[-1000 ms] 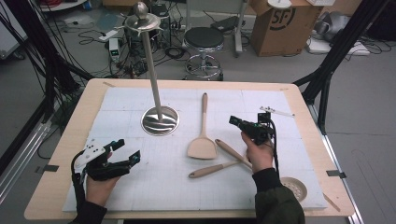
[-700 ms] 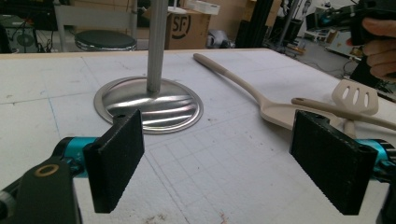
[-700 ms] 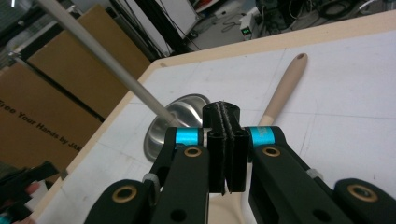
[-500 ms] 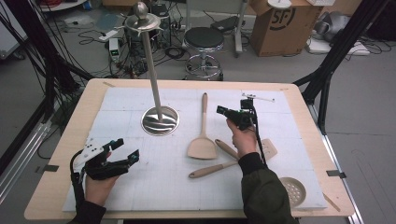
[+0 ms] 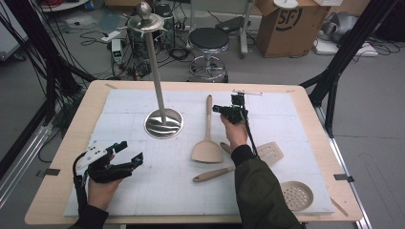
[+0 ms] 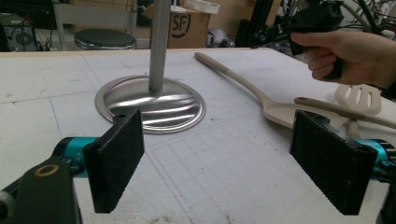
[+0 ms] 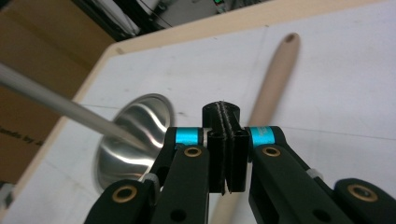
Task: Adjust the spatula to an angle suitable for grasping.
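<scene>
A bench (image 5: 71,157) covered with a white mat is being viewed from above. The right gripper (image 5: 218,109) is being held just beside the handle of a wooden spatula (image 5: 207,138), which is lying flat on the mat between a steel stand (image 5: 164,123) and the person's right hand. The right gripper's fingers (image 7: 225,140) are being kept pressed together with nothing between them. The left gripper (image 5: 131,152) is being rested near the bench's front left corner, its fingers (image 6: 116,163) being held wide apart and empty.

Risks are being judged from this. With its fingers together, the right gripper is likely to knock or push the spatula handle instead of straddling it. The handle could be sent rolling toward the stand's base. A second spatula (image 5: 224,169) is lying touching the first one's blade and could be dragged along. A slotted turner (image 5: 270,152) beside the sleeve could be brushed.
</scene>
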The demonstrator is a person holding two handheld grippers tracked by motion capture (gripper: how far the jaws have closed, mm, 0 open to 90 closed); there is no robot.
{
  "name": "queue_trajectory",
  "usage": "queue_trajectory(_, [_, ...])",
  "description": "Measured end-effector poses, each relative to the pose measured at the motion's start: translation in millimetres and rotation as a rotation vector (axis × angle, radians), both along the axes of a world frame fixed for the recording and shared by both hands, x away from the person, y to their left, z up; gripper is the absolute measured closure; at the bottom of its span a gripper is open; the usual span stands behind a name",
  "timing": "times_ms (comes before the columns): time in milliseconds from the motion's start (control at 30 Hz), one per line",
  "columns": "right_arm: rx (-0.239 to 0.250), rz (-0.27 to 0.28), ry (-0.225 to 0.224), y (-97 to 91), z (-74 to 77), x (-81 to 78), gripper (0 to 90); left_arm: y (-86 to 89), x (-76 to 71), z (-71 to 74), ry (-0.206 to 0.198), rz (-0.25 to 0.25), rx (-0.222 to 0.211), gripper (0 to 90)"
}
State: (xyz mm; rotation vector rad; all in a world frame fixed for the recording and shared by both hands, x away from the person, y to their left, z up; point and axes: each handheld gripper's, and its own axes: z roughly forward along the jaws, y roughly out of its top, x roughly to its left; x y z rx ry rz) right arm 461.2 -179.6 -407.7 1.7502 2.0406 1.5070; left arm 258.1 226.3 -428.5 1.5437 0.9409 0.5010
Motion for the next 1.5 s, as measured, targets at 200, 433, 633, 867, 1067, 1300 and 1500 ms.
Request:
queue_trajectory(200, [-0.042, -0.016, 0.084, 4.3, -26.7, 11.1, 89.2, 0.6, 0.0, 0.9, -0.005, -0.005, 0.000, 18.5])
queue_trajectory(433, [-0.067, 0.017, 0.161, 8.8, -43.0, 17.2, 89.2, 0.1, 1.0, 0.3, -0.004, -0.010, -0.005, 18.5])
queue_trajectory(633, [-0.111, 0.054, 0.172, 16.4, -41.1, 17.4, 89.2, -1.1, 1.0, 0.4, -0.002, -0.014, -0.007, 18.5])
queue_trajectory(867, [-0.128, 0.114, 0.170, 25.0, -39.4, 15.5, 89.2, -2.9, 1.5, 0.0, 0.000, -0.018, -0.007, 18.5])
queue_trajectory(1067, [-0.174, 0.174, 0.170, 39.1, -35.6, 13.7, 89.2, -2.6, 1.8, -0.2, 0.000, -0.017, -0.006, 18.6])
queue_trajectory(1300, [-0.196, 0.237, 0.169, 51.1, -33.4, 12.7, 89.2, -2.1, 1.1, 0.0, 0.003, -0.016, -0.010, 18.7])
queue_trajectory(1500, [-0.251, 0.304, 0.155, 56.2, -30.2, 9.9, 89.2, -2.8, 1.3, -0.2, 0.002, -0.017, -0.009, 18.9])
